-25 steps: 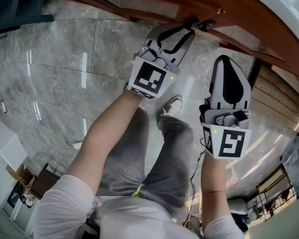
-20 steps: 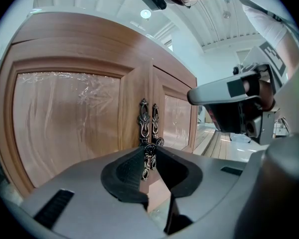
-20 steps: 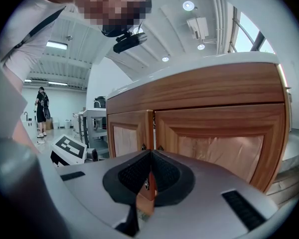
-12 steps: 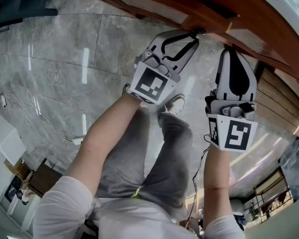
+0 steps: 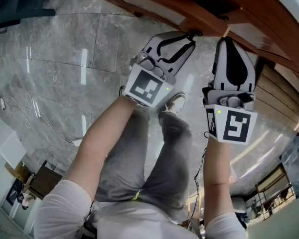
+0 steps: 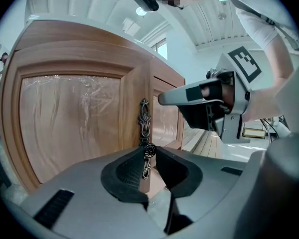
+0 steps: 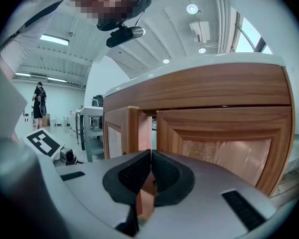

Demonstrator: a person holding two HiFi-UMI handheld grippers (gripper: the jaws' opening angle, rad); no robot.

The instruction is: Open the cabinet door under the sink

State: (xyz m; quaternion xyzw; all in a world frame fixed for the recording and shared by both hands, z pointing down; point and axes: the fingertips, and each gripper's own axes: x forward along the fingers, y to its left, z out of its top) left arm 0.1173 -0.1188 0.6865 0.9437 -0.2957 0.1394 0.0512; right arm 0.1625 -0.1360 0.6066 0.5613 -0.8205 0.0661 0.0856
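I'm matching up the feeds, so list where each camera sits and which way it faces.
Head view: on the person's head, looking steeply down at the floor; shows both forearms, legs, left gripper, right gripper.
Left gripper view: on the left gripper, facing the cabinet door; its jaws grip the handle.
Right gripper view: on the right gripper, facing the cabinet front; its jaws are shut, empty.
Shared: both gripper views show that door, and each shows the other gripper.

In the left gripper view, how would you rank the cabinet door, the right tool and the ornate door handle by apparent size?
1. cabinet door: largest, filling the left half.
2. right tool: clearly smaller, though its nearness to the camera makes its true size unsure.
3. ornate door handle: smallest, a thin strip.
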